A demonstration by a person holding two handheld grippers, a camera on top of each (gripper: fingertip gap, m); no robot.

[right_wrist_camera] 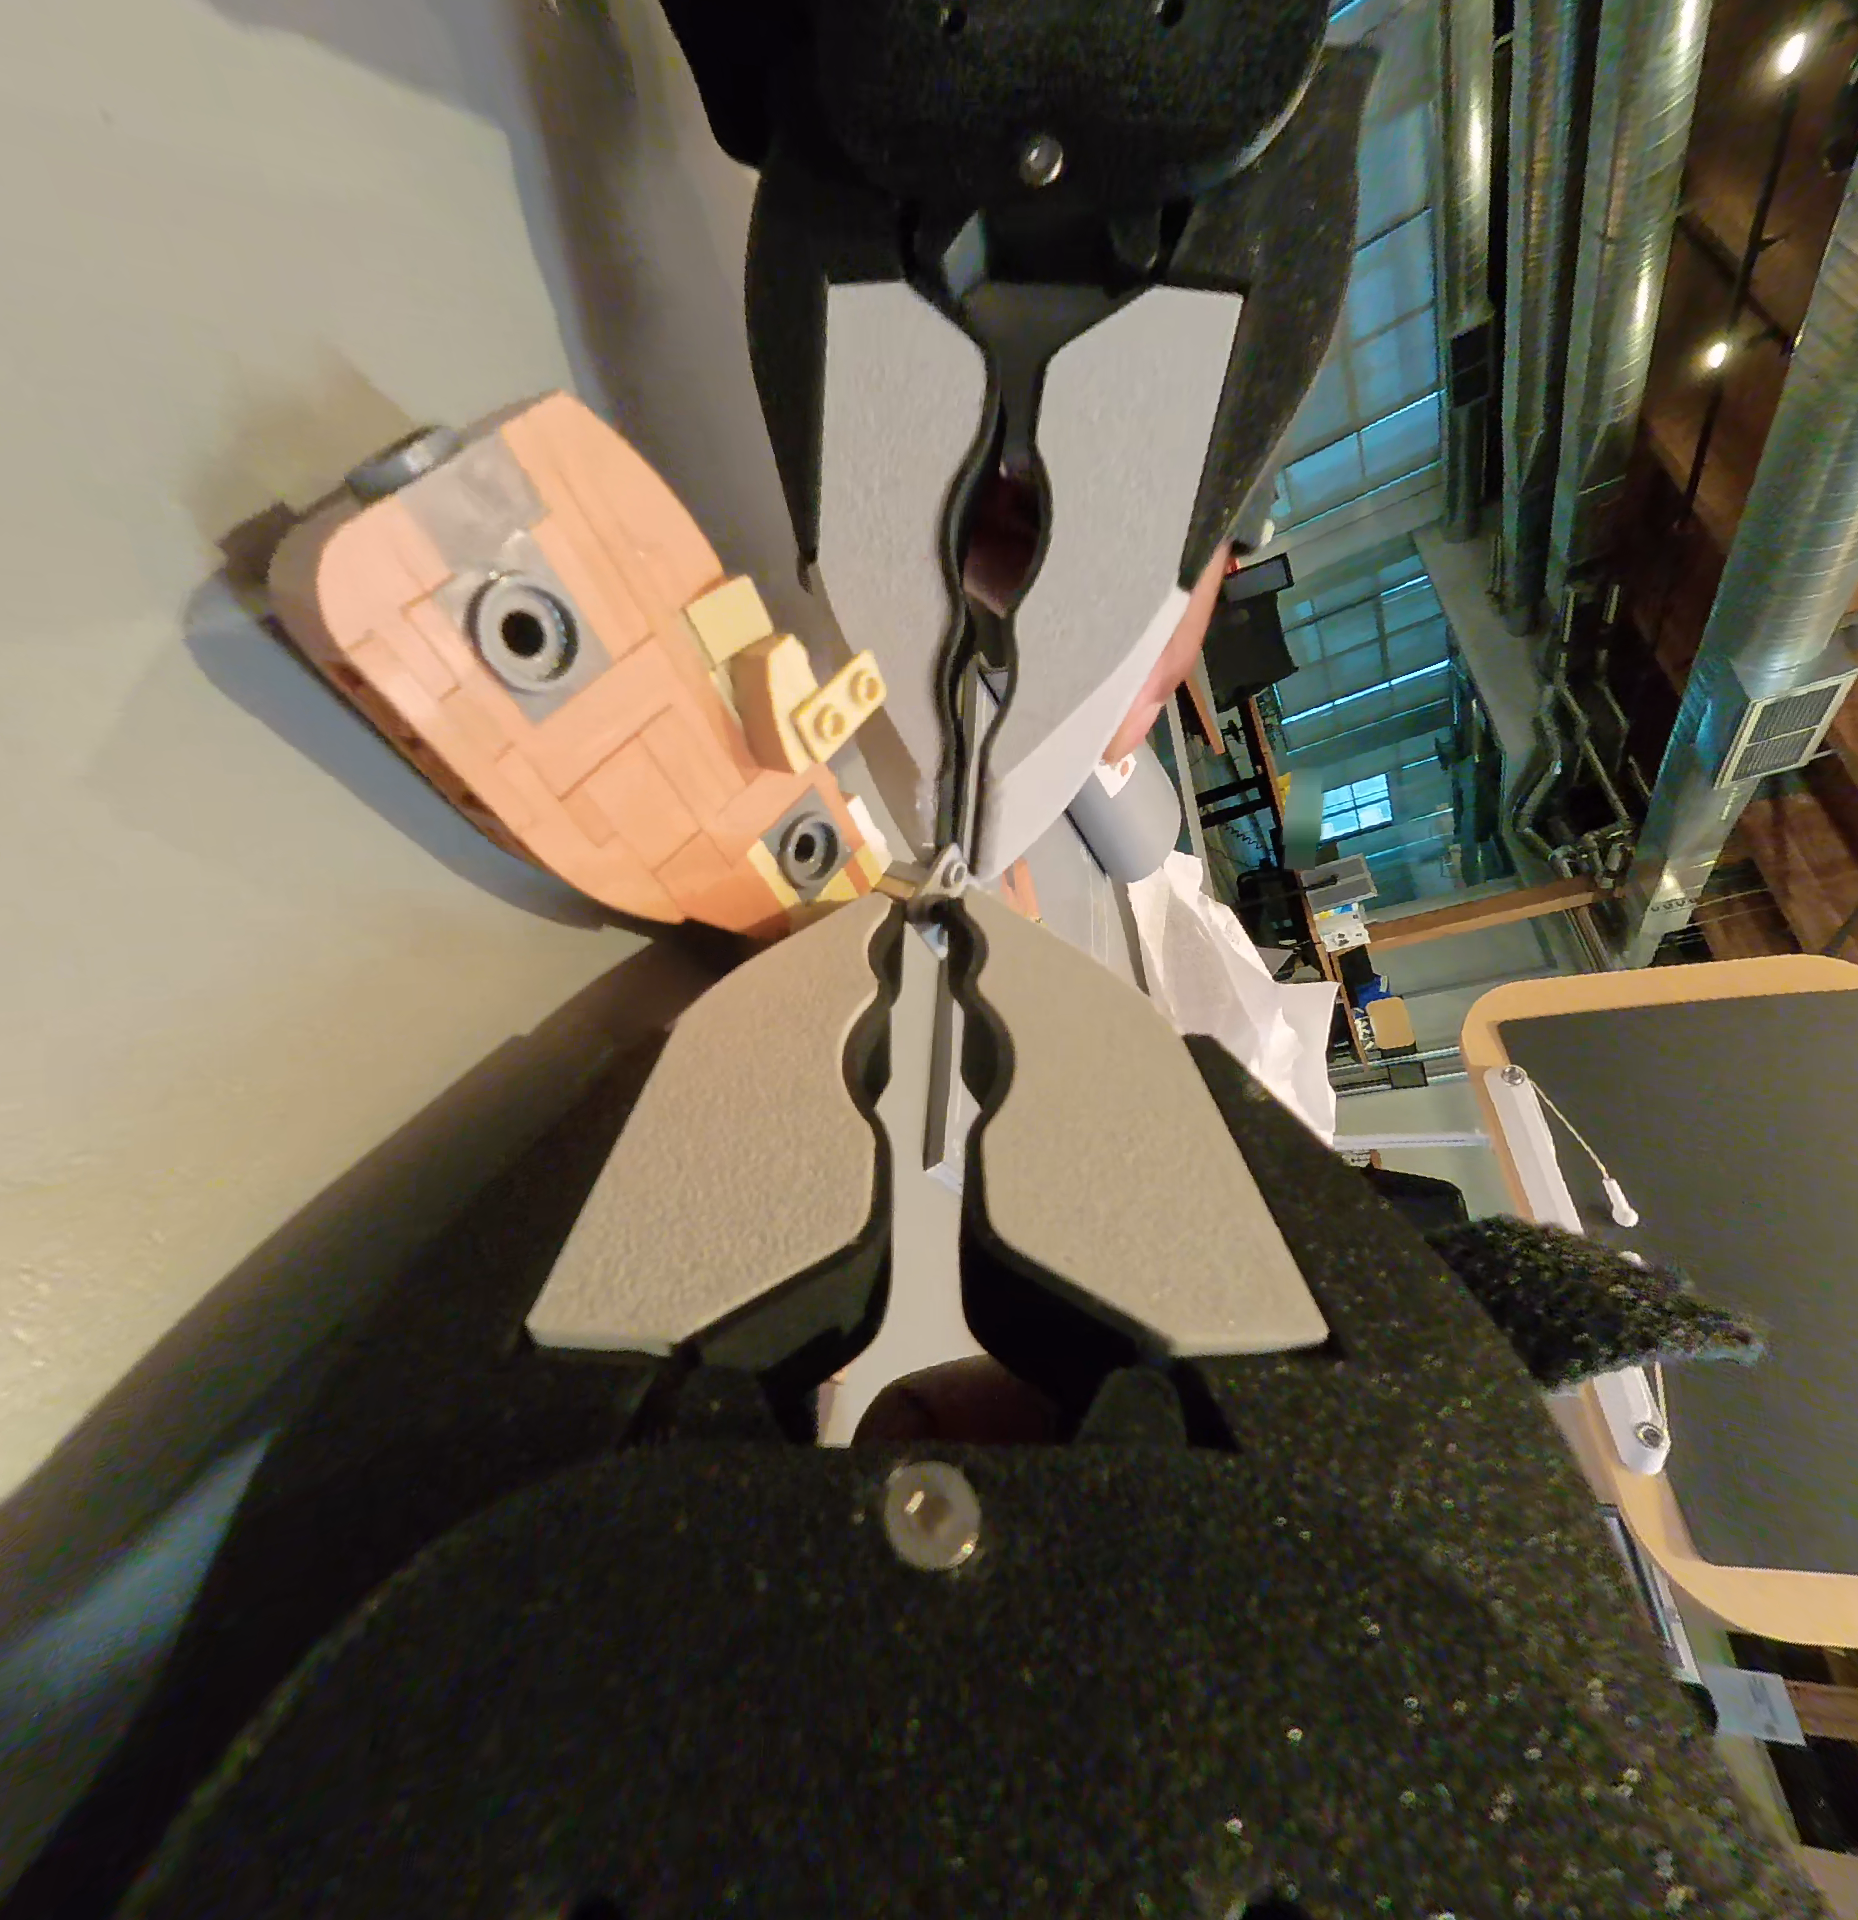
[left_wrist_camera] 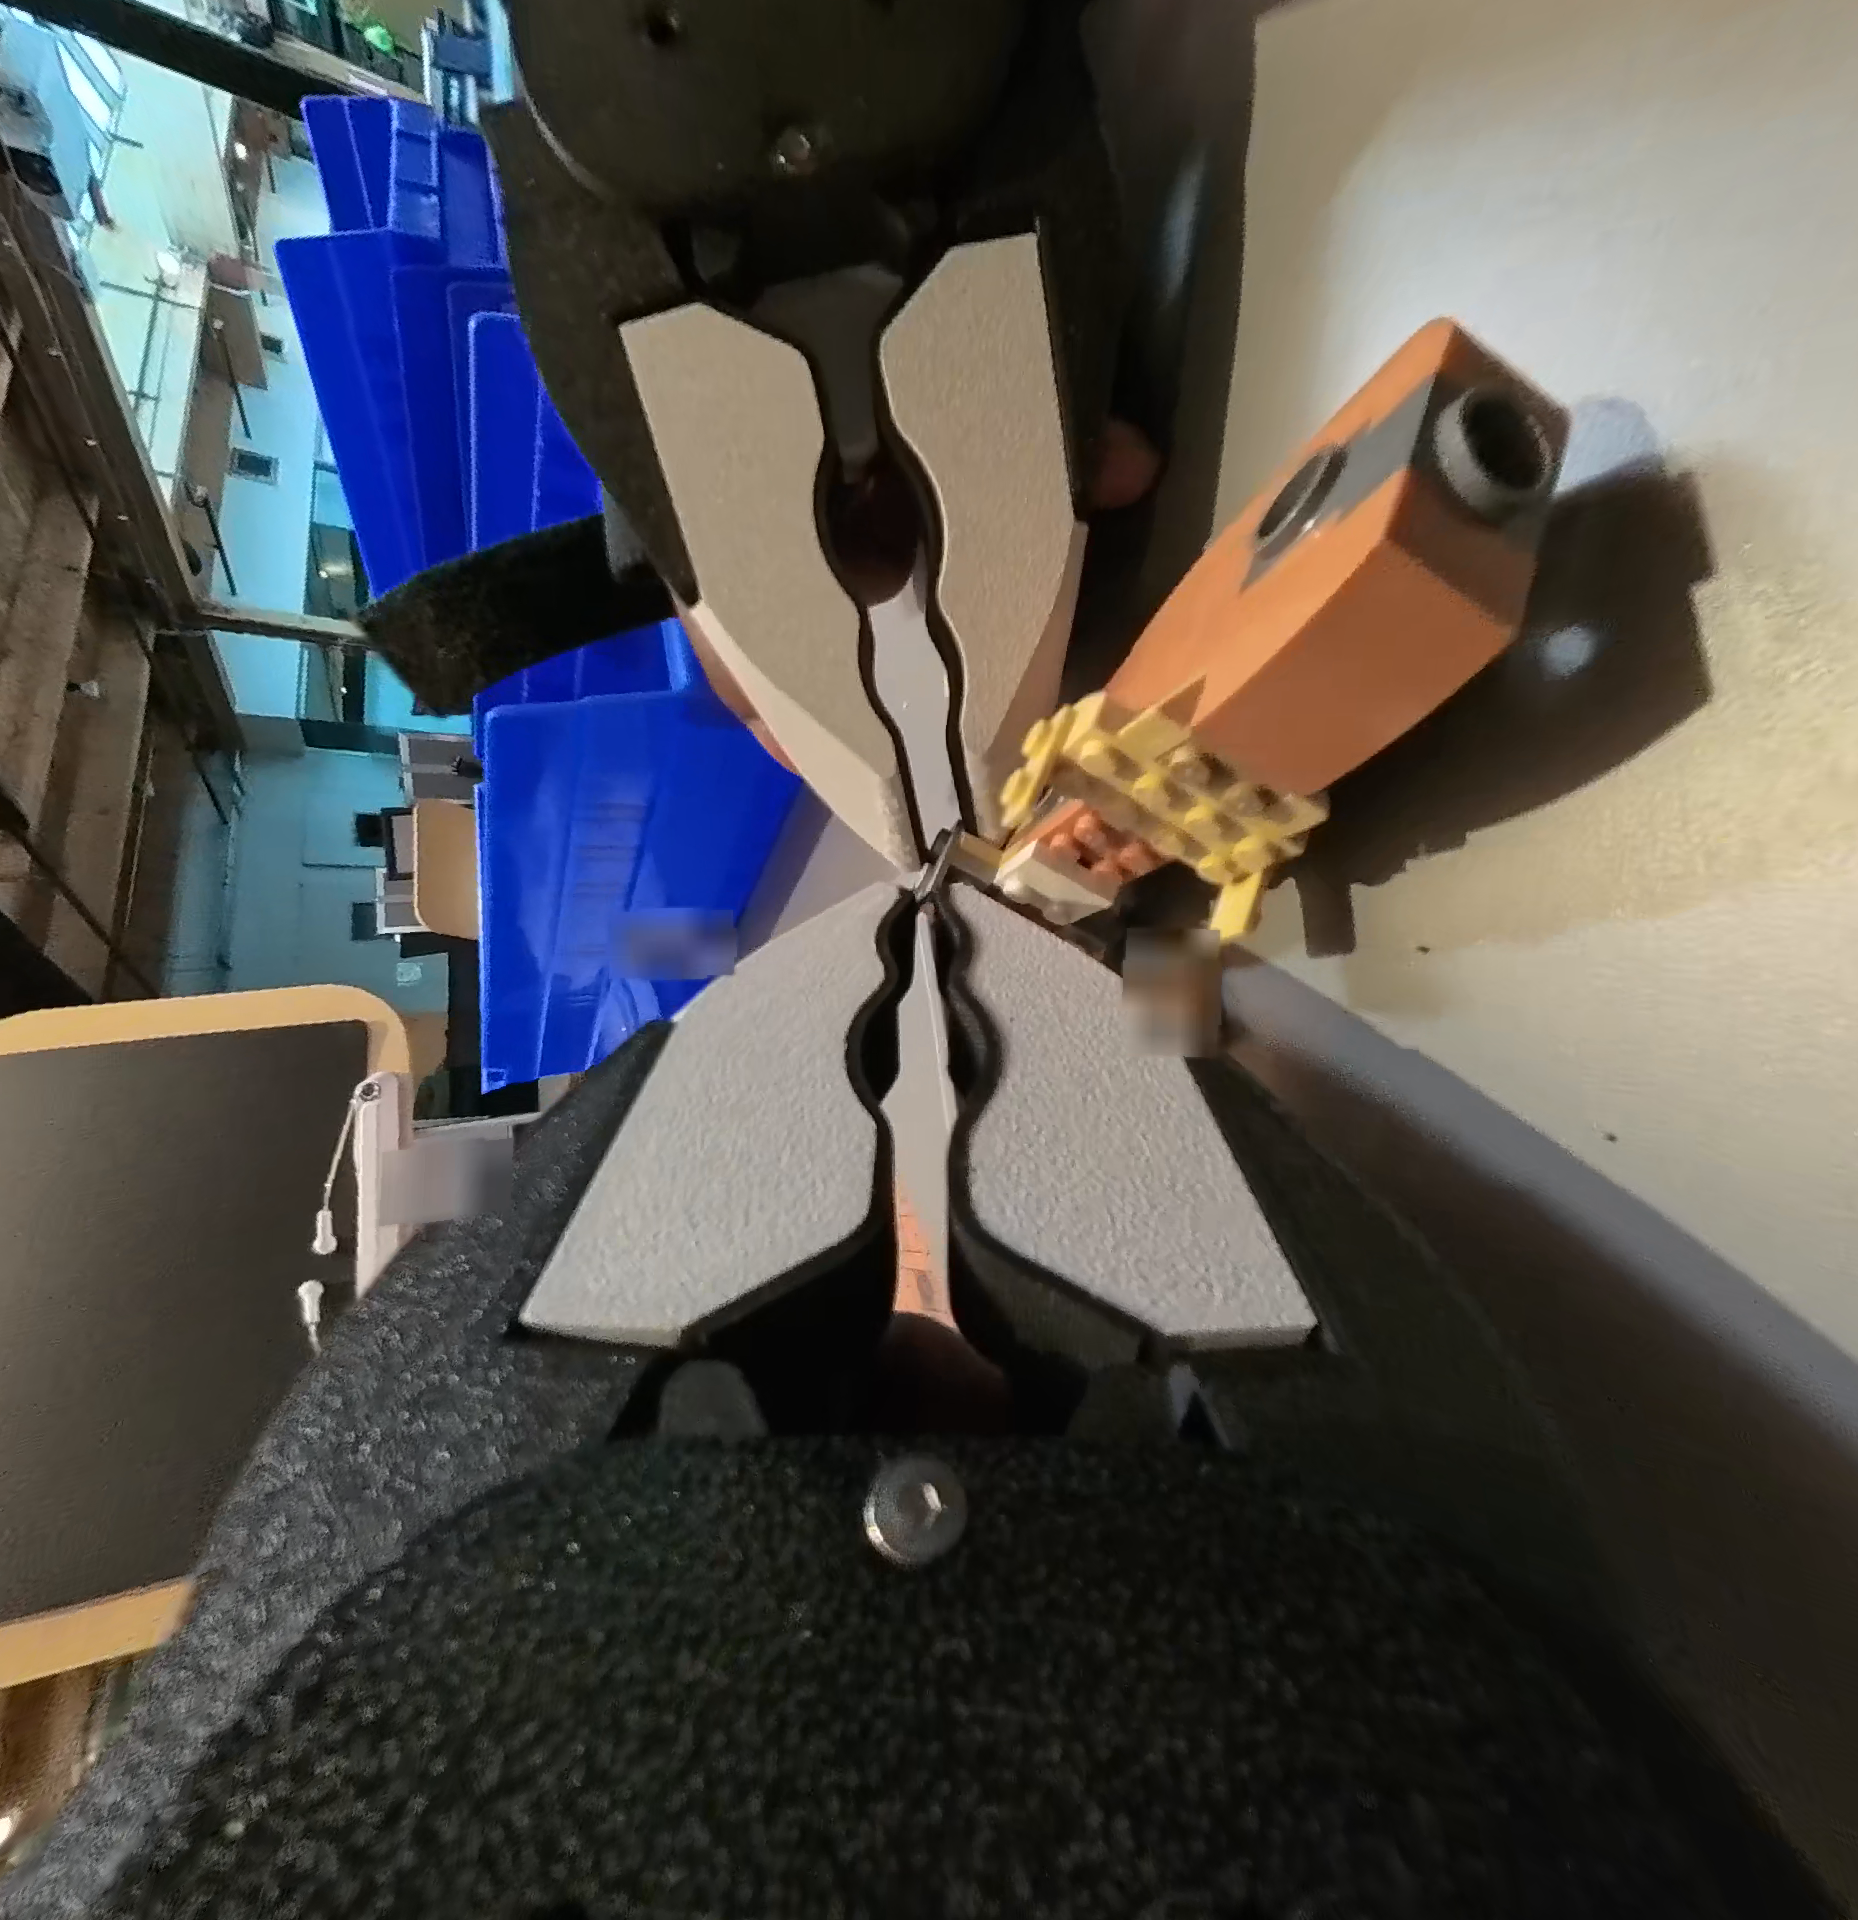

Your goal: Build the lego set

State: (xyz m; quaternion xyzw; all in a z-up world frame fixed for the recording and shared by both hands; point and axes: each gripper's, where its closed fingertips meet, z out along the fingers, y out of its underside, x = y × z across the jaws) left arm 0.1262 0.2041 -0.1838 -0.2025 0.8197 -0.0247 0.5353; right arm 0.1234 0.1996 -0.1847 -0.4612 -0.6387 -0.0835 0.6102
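Both claws are seen tip to tip, fingers pressed together on one small dark piece held between them; which claw actually carries it cannot be told.

Left wrist view, left to right: blue bins stacked far left, left claw at centre, orange-brown lego build just right of the tips, lying on the pale surface. A yellow plate cluster sits at its near end.

Right wrist view: same build at left, right claw at centre, white crumpled wrapping to the right.

Risks, as judged:
- The piece is tiny and pinched at the very tips; it could be flicked out if either claw twists or eases unevenly.
- The build is not held by anything visible; it may be shoved across the surface when the piece is pressed in.
- The seating spot is hidden by both sets of fingers, so misalignment is likely.
- The yellow plates could be knocked loose.
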